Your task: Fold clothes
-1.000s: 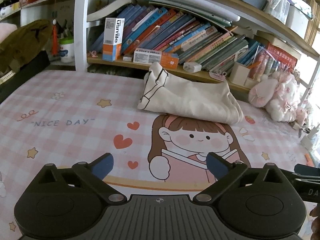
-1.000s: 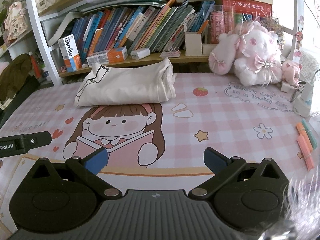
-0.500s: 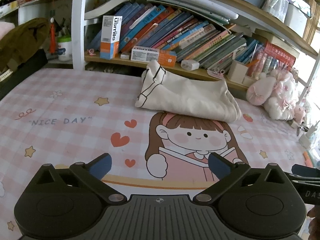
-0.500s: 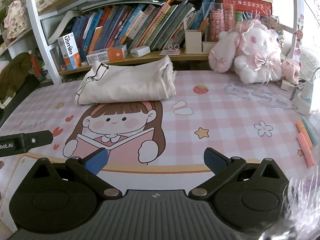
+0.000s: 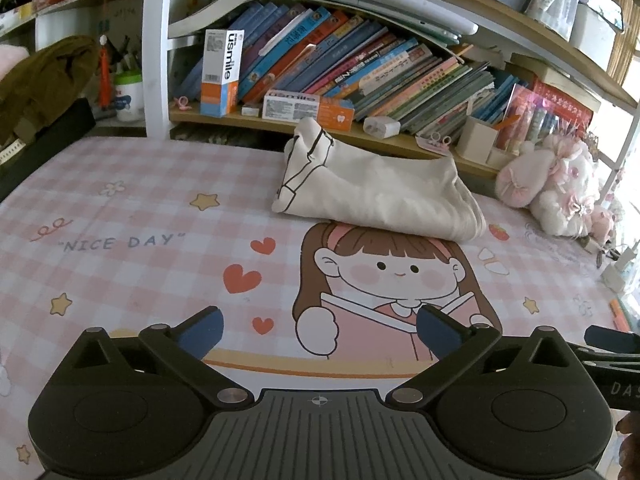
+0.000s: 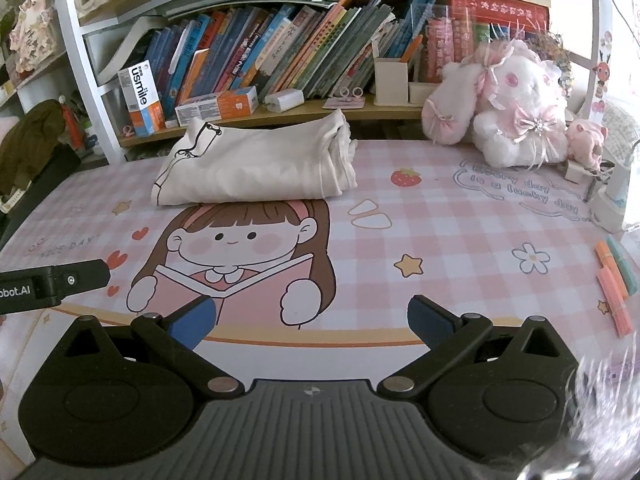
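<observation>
A cream garment with black line trim (image 5: pixel 376 192) lies folded into a thick bundle at the back of the pink checked mat (image 5: pixel 132 216), just in front of the bookshelf. The right wrist view has the same bundle (image 6: pixel 256 164) at upper centre. My left gripper (image 5: pixel 320 330) hovers open over the mat's cartoon girl print, well short of the garment, with nothing between its blue pads. My right gripper (image 6: pixel 312 318) is also open and empty, low over the printed book picture. Part of the other gripper shows at the edge of each view.
A shelf of leaning books (image 5: pixel 360 76) and small boxes runs behind the garment. Pink plush toys (image 6: pixel 516 108) sit at the back right. Orange and teal markers (image 6: pixel 614 280) lie at the mat's right edge. A dark olive cloth (image 5: pixel 40 80) sits at far left.
Both grippers have drawn back slightly and tilted, so the garment sits a little higher and farther in each view. Both stay open; the garment has not moved.
</observation>
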Motion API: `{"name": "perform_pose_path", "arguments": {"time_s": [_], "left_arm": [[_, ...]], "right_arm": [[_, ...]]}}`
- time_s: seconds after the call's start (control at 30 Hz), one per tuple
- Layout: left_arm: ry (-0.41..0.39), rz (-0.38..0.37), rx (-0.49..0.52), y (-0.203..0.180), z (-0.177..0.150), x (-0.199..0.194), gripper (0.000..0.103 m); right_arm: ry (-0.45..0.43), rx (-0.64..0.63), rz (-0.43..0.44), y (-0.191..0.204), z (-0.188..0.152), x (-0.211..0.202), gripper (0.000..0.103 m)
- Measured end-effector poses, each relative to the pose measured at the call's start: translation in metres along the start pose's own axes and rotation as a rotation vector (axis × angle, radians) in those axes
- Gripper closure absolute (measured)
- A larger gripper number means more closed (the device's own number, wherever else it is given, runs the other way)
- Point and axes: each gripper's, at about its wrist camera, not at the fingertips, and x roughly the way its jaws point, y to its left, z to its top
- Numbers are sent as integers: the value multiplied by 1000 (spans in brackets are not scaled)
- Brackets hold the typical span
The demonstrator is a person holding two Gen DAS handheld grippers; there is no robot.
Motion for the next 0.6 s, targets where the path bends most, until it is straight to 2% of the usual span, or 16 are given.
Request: {"name": "perform_pose_path", "arguments": {"time_s": [0.6], "left_arm": [[5, -8, 19, -4, -1, 2, 0]], "right_arm": [[5, -2, 1, 2, 0, 1, 0]]}}
